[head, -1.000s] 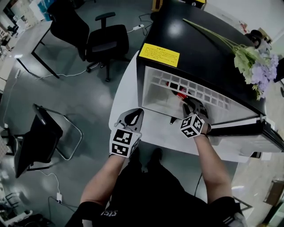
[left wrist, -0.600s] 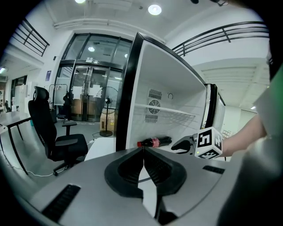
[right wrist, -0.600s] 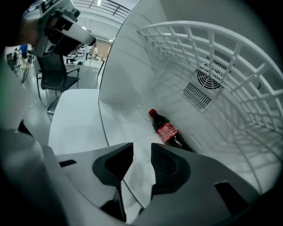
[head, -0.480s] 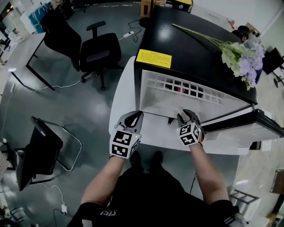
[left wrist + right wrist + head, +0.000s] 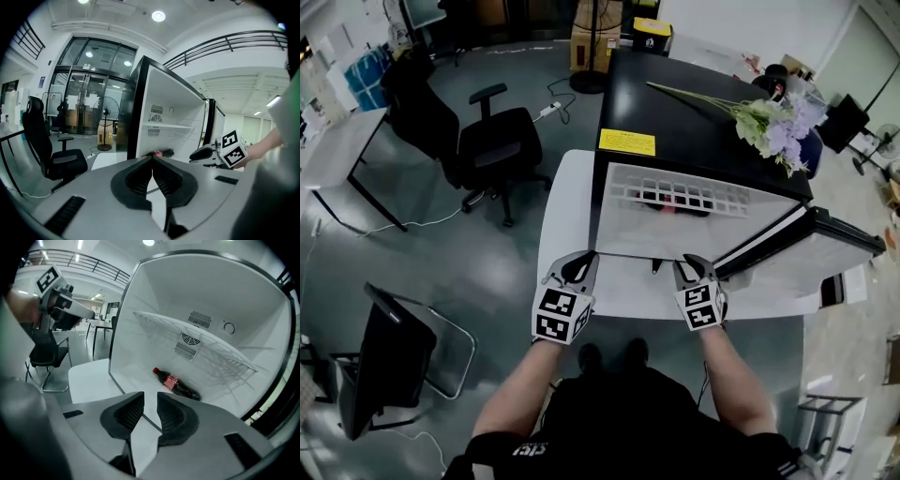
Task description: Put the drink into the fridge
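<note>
While both grippers are being held just in front of the open fridge [image 5: 703, 141], nothing is being carried by either. The left gripper [image 5: 152, 158] is being held with its jaws pressed together and empty. The right gripper [image 5: 150, 401] is being held with a narrow gap between its jaws, which have just been closing, and nothing is lying between them. Farther in, the drink bottle [image 5: 177, 384] is lying on its side on the fridge floor, beneath the wire shelf [image 5: 211, 352]. The placing is being judged as done, with the closing-up step in hand. The door [image 5: 825, 248] is standing open at the right, so the next move is being judged to call for a gripper being brought behind it and the door being swung shut.
</note>
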